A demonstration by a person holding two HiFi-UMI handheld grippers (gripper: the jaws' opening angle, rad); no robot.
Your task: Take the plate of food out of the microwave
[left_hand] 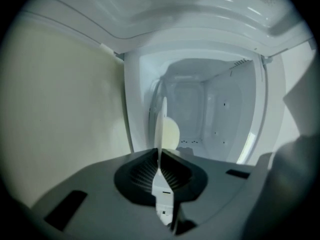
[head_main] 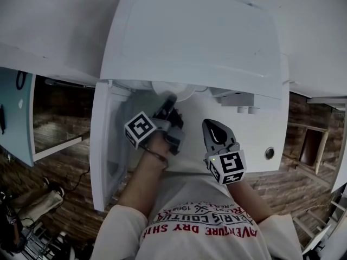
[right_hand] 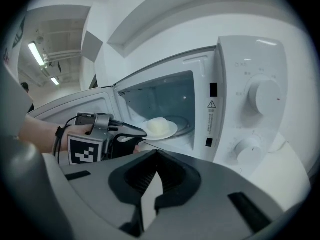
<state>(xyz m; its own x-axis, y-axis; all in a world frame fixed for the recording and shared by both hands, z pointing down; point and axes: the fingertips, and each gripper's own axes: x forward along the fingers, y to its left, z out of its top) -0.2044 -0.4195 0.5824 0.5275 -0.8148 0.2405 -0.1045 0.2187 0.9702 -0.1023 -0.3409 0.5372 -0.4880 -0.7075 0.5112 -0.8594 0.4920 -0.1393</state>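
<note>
The white microwave (head_main: 190,37) stands with its door (head_main: 105,145) swung open to the left. A small white plate (right_hand: 162,130) carrying a pale mound of food (right_hand: 159,125) sits at the mouth of the cavity. My left gripper (right_hand: 142,130) reaches in and is shut on the plate's near rim. In the left gripper view the plate (left_hand: 161,129) shows edge-on, pinched between the jaws of my left gripper (left_hand: 160,151), with the food (left_hand: 171,134) just beyond. My right gripper (head_main: 210,126) hangs shut and empty in front of the control panel, right of the opening.
Two control dials (right_hand: 262,96) sit on the microwave's right panel. The open door (right_hand: 75,106) walls off the left side of my left hand. A wooden floor (head_main: 59,129) lies below, and the white cavity (left_hand: 215,114) extends behind the plate.
</note>
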